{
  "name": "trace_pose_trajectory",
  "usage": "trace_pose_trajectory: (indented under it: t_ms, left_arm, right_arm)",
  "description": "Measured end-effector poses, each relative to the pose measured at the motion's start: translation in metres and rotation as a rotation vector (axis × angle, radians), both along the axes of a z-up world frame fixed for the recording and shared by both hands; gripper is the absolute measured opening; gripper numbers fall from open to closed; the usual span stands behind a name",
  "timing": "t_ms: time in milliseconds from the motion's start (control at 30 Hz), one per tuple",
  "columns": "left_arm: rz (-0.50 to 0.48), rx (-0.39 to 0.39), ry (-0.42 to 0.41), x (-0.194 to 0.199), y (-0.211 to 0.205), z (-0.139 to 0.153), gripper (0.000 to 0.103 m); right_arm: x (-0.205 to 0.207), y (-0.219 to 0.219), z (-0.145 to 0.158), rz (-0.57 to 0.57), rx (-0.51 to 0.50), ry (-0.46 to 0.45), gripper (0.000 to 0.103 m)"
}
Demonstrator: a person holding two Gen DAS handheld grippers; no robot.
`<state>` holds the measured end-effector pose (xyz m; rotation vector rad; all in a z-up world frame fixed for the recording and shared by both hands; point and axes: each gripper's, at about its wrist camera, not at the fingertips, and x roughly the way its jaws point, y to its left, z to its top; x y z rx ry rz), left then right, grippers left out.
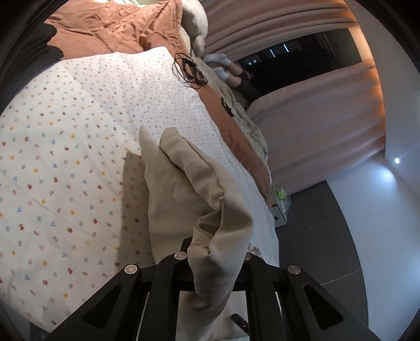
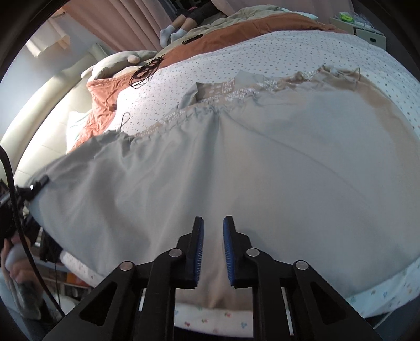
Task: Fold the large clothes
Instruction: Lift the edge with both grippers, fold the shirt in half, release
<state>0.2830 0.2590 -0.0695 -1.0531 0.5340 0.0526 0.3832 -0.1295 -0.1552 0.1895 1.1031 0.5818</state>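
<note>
A large beige garment (image 2: 236, 162) with a gathered drawstring waistband (image 2: 210, 110) lies spread over the flowered bedsheet (image 2: 288, 49). My right gripper (image 2: 213, 228) hovers over its near edge, jaws slightly apart with blue pads (image 2: 200, 251), holding nothing. My left gripper (image 1: 214, 259) is shut on a bunched corner of the beige garment (image 1: 189, 188) and lifts it above the sheet (image 1: 65, 157); the cloth hides its fingertips. The left gripper also shows at the garment's left corner in the right wrist view (image 2: 36, 185).
An orange quilt (image 1: 113, 28) and a cream pillow (image 1: 195, 23) lie at the head of the bed. A coiled black cable (image 1: 189, 70) rests on the sheet. A person's socked feet (image 2: 173, 32) rest on the far side. Curtains (image 1: 315, 126) and a small side table (image 1: 279, 207) stand beyond.
</note>
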Motion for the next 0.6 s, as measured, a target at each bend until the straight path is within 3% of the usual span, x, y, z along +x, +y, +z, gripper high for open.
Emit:
trace_pose_trajectory:
  t_ms: [100,400,600]
  left_arm:
    - [-0.035,-0.001,-0.042,0.01,-0.011,0.016,0.008]
    - [-0.146,0.038,-0.103,0.04,-0.064,0.06,0.008]
    - [-0.22,0.069,-0.138,0.061,-0.103,0.09,0.008]
  right_arm:
    - [-0.009,-0.003,-0.011,-0.009,0.005,0.048,0.008]
    - [-0.016,0.0,-0.048,0.012,-0.023,0.165,0.008]
    - [-0.013,-0.009,-0.045,0.011,0.026,0.192,0.008]
